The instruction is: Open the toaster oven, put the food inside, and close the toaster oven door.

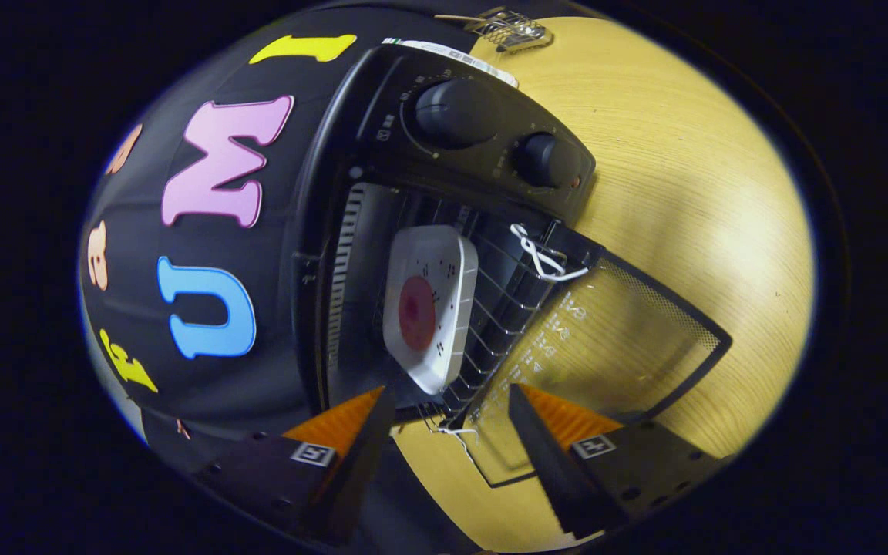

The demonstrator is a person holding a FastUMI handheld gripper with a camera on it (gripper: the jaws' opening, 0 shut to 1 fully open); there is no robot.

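The view is rolled sideways. A black toaster oven [382, 116] stands on a light wooden table [691, 193] with its glass door [598, 339] swung fully down and open. Inside, on the wire rack [499, 308], sits a white square plate [432, 304] carrying a round dark red piece of food [417, 312]. My gripper [452, 401] is open and holds nothing. Its fingertips hover just in front of the oven's mouth, near the corner of the open door and the rack's edge. A white string [540, 254] hangs by the door hinge.
Two round knobs [455, 112] sit on the oven's control panel. A small wire mesh object [509, 29] lies on the table beyond the oven. The booth's black cloth wall [136, 254] stands behind the oven.
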